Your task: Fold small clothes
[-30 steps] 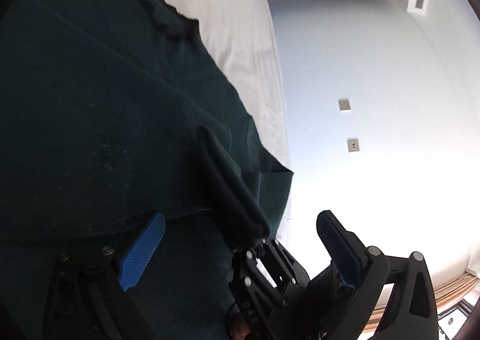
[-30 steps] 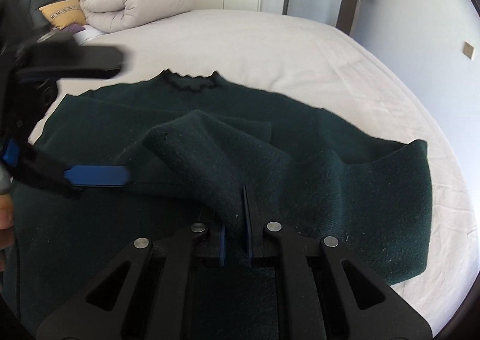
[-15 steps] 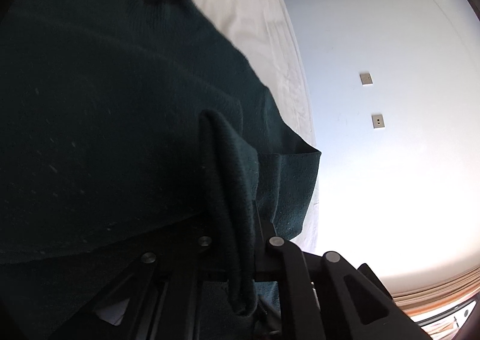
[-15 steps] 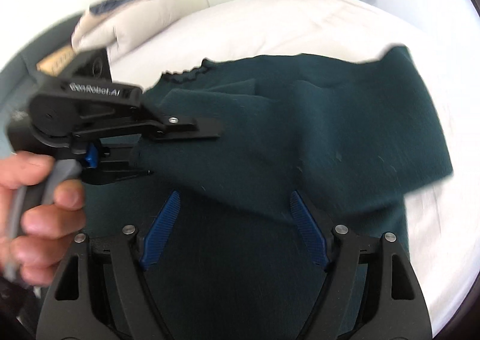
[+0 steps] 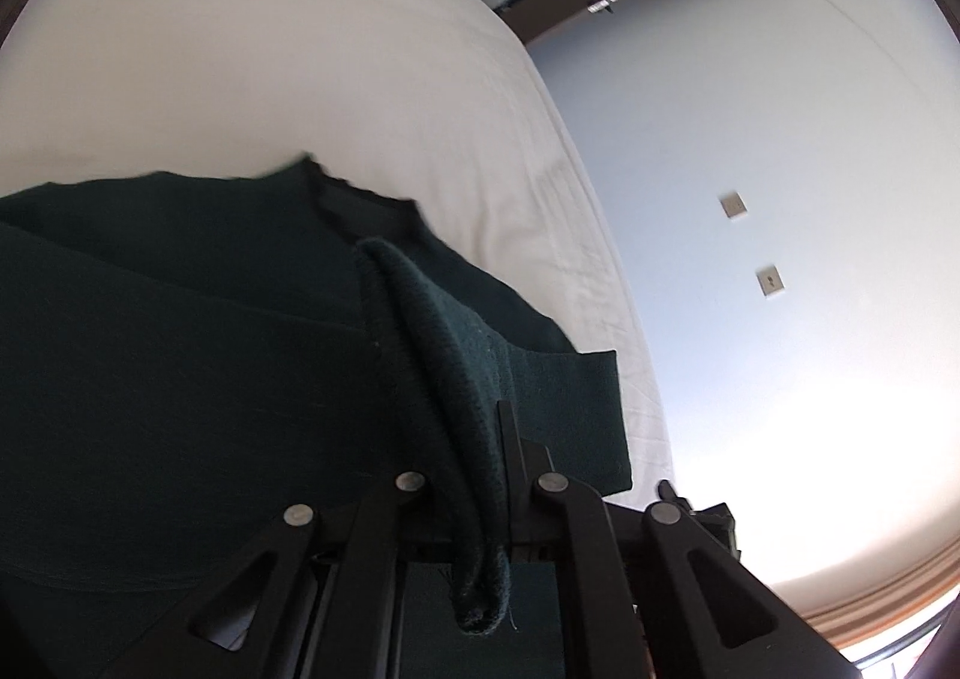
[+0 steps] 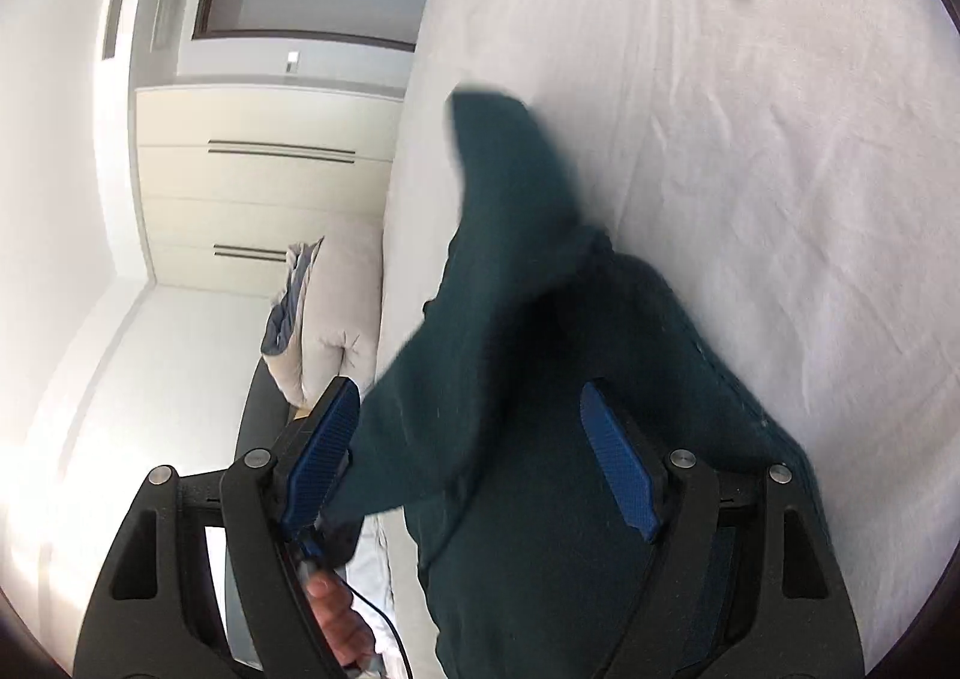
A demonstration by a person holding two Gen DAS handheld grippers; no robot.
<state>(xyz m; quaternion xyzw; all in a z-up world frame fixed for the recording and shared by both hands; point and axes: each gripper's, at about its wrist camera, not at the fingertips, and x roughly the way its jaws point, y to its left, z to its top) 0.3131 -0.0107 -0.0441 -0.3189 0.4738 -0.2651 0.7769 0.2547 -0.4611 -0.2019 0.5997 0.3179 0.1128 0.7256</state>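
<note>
Since a second ago the fold of knit has changed hands: the right gripper (image 6: pixel 474 457), which had it pinched, now stands with its blue pads wide apart and nothing pressed between them, while the left gripper (image 5: pixel 474 475), open before, has clamped tight on a ridge of the dark green sweater (image 5: pixel 198 379). The right wrist view has also rolled right over, so the bed (image 6: pixel 750 139) now stands on end in it. The sweater lies on the white sheet with its scalloped collar (image 5: pixel 360 199) toward the far side, and a sleeve or side panel rises off the body to the left grip. In the right wrist view loose fabric hangs between the open pads, seemingly without being squeezed. To fold well from here, the left hand would likely carry its ridge level across the body, keeping the knit taut enough that it does not bunch. The right gripper probably needs a fresh hold low on the same edge, so that both ends travel together and the crease lands straight. The thick, slack knit could slip or drag the layer beneath.
</note>
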